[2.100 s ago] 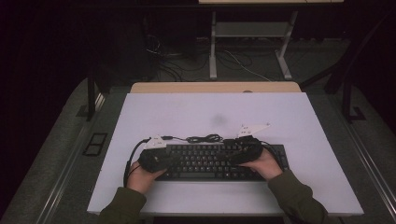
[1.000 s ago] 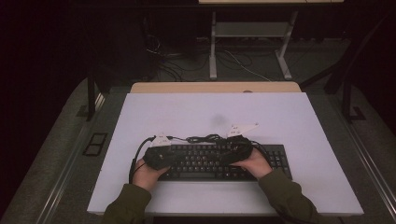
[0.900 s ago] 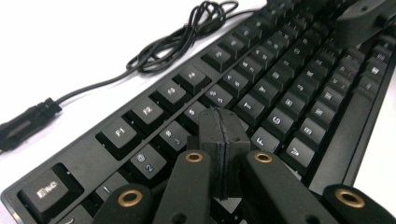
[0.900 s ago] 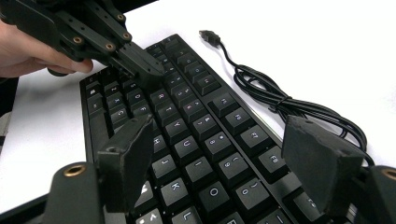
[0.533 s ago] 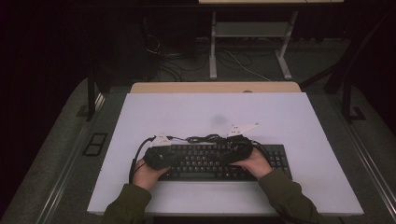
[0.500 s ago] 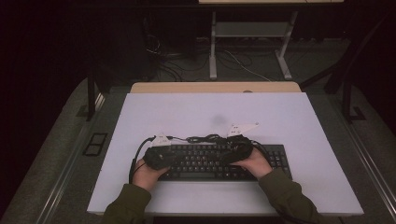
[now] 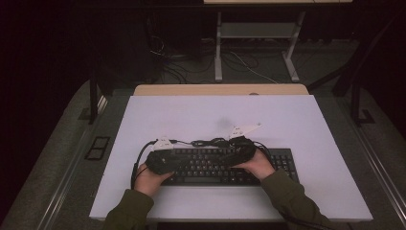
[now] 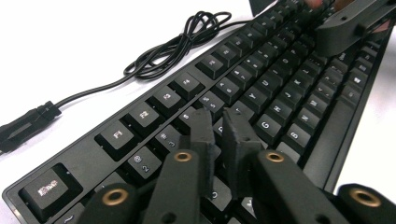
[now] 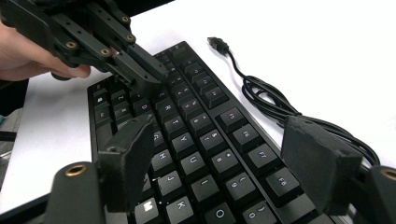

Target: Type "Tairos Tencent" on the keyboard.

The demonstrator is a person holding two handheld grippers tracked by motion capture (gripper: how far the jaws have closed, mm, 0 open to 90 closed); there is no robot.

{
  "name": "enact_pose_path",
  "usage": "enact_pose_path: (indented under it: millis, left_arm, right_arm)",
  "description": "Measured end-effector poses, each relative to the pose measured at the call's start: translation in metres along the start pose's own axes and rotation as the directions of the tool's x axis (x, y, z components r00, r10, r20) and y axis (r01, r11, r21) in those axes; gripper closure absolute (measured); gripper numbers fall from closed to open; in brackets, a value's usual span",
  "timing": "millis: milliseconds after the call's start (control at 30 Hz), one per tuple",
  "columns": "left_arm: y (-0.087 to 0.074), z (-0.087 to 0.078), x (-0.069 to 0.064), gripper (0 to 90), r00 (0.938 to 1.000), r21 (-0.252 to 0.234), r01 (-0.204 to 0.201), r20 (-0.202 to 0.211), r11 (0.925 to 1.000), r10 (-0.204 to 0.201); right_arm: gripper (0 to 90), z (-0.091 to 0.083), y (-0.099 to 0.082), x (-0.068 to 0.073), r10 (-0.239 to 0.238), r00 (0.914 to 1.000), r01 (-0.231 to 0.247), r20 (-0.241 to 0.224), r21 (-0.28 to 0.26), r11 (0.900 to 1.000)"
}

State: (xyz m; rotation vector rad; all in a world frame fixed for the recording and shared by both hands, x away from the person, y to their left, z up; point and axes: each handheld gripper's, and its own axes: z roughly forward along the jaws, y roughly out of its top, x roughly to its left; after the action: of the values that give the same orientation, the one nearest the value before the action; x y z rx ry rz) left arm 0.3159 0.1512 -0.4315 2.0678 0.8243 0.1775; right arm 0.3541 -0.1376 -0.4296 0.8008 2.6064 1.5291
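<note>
A black keyboard (image 7: 215,167) (image 8: 261,93) (image 9: 196,130) lies flat near the front of the white table (image 7: 287,120). Its black cable (image 7: 210,142) (image 8: 177,42) (image 9: 266,93) is coiled just behind it, and the plug (image 9: 215,43) lies loose. My left gripper (image 7: 183,160) (image 8: 218,122) (image 9: 147,81) hovers low over the keys at the keyboard's left end. Its jaws have just been opening and stand a narrow crack apart with nothing between them. My right gripper (image 7: 225,155) (image 9: 219,129) (image 8: 327,37) hangs open over the middle keys, jaws wide, holding nothing.
A wooden desk edge (image 7: 220,89) runs behind the white table. Beyond it stand a metal desk frame (image 7: 218,52) and loose floor cables (image 7: 249,67). Bare white tabletop lies behind and to the right of the keyboard.
About two seconds ago the right hand slid left along the keyboard. Both hands have kept still since then.
</note>
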Motion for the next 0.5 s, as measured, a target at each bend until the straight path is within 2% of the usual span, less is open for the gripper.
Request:
enact_pose_path:
  millis: [133, 500]
  left_arm:
    - [0.0007, -0.0023, -0.0014, 75.0, 1.0, -0.003, -0.003, 0.004, 1.0, 0.003]
    - [-0.0023, -0.0048, -0.0004, 53.7, 0.9999, -0.015, 0.015, -0.004, 0.9998, -0.015]
  right_arm:
    - [30.9, -0.0007, 0.0007, 0.0006, 0.008, 1.0, -0.008, -0.005, -0.002, 1.0]
    - [55.6, -0.0045, 0.0021, 0.0062, -0.009, 0.9997, 0.009, -0.023, 0.002, 1.0]
